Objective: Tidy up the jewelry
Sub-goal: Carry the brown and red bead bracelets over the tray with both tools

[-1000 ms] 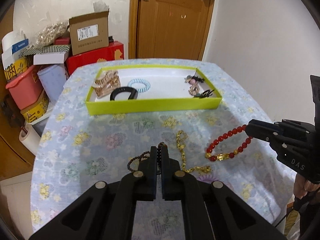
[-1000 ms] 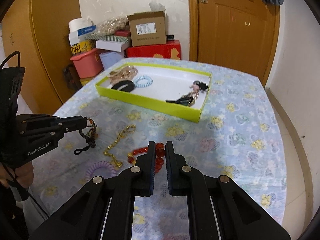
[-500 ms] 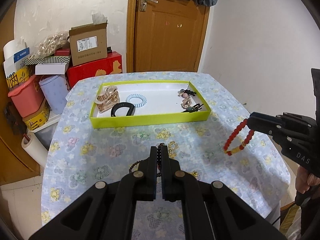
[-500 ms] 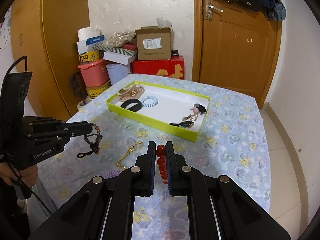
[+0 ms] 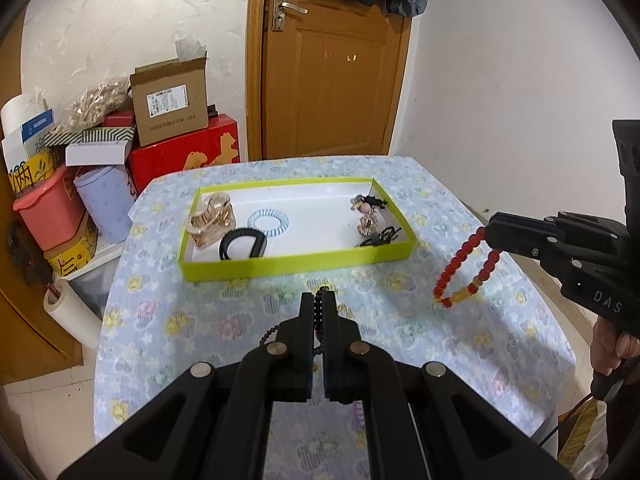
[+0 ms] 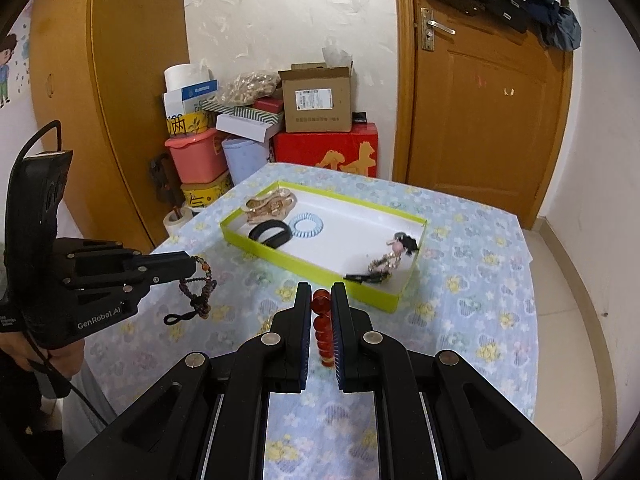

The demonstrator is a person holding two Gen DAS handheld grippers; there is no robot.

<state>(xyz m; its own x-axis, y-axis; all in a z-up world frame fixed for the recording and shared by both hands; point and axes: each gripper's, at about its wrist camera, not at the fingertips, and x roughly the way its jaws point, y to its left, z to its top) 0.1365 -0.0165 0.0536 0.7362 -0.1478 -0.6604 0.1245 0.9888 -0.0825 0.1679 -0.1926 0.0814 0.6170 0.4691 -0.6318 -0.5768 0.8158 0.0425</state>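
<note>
A red bead bracelet (image 5: 466,265) with gold spacers hangs above the table's right side, pinched in the right gripper (image 6: 321,304). The left gripper (image 5: 319,305) clamps a dark bead bracelet (image 6: 199,285), nearer than the green tray (image 5: 296,263), with bare floral cloth (image 5: 192,320) between.

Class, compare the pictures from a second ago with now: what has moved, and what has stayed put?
Both claws rose off the table: the right claw lifted the red bead bracelet, the left claw the dark brown bead bracelet. Both grips stayed shut; the yellow-green tray and its contents are unchanged.
</note>
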